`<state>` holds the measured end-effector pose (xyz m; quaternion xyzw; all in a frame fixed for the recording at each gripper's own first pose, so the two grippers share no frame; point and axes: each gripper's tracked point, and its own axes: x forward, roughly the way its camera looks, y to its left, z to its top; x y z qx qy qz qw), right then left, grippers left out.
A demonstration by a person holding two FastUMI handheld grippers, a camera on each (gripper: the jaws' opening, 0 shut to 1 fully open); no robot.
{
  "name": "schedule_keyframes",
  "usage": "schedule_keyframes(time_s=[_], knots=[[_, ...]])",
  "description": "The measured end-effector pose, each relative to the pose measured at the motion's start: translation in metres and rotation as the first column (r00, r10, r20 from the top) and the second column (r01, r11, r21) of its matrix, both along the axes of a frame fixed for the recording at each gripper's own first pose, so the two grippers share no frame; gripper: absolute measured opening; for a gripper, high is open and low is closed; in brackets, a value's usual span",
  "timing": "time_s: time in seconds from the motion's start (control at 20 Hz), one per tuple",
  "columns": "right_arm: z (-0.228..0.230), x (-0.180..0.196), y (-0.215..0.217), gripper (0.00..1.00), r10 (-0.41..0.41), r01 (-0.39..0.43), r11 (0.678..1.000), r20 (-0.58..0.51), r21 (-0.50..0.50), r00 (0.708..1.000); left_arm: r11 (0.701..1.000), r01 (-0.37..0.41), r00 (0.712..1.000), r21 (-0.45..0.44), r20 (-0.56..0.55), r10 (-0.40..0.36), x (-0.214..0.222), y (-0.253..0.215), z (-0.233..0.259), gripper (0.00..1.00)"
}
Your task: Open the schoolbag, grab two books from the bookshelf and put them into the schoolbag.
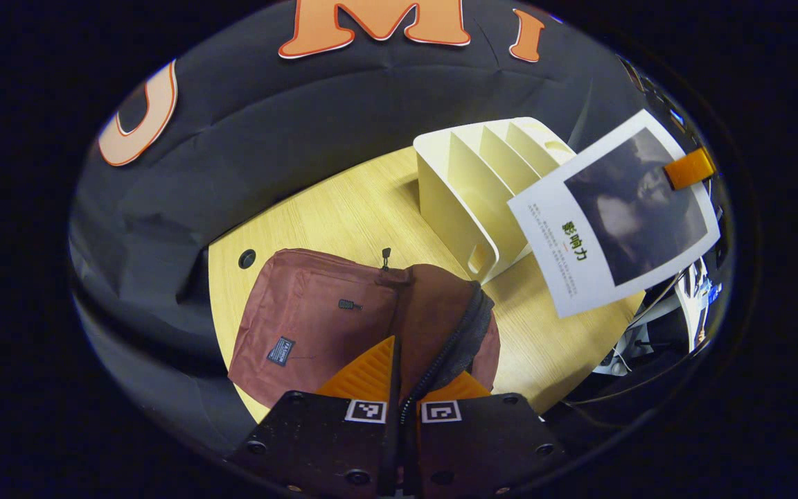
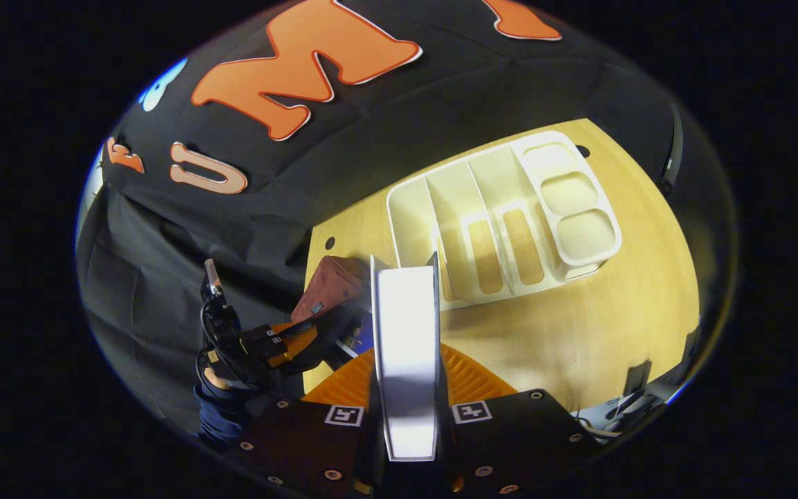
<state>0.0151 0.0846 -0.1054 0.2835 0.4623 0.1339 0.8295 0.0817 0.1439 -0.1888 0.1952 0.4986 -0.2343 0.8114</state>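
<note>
Left gripper (image 1: 402,381) sits low over the brown schoolbag (image 1: 316,319), and its two fingers pinch the dark zipper edge (image 1: 458,339) of the bag's opening. That bag lies on the wooden table (image 1: 343,208), close to the white bookshelf (image 1: 482,187). Right gripper (image 2: 407,374) holds a book (image 2: 406,360) tight between its fingers, edge-on to its camera, up above the table. In the left gripper view that book (image 1: 614,215) hangs in the air just beside the bookshelf, its white cover with a dark picture facing the camera. In the right gripper view the bookshelf (image 2: 503,215) stands behind the book, and the schoolbag (image 2: 326,284) lies to the left of the book.
</note>
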Motion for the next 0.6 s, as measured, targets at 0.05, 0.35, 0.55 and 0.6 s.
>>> schedule_keyframes(time_s=[0.05,0.35,0.55,0.6], knots=[[-0.009,-0.003,0.002,0.32,-0.013,0.013,0.999,-0.011,0.030,1.000,1.000,0.006,1.000,0.010,0.003,-0.006,0.003,-0.001,0.003,0.05],[-0.043,-0.019,0.032,0.30,-0.050,0.055,0.982,-0.030,0.179,0.998,0.999,0.030,1.000,0.033,0.005,-0.031,0.008,0.001,0.006,0.05],[-0.062,-0.022,0.045,0.30,-0.096,0.101,0.980,-0.034,0.174,0.995,0.998,0.050,0.999,0.031,0.003,-0.050,0.009,-0.003,0.010,0.05],[-0.063,-0.026,0.048,0.30,-0.101,0.107,0.978,-0.042,0.177,0.994,0.998,0.058,0.998,0.032,0.005,-0.058,0.012,-0.004,0.010,0.05]])
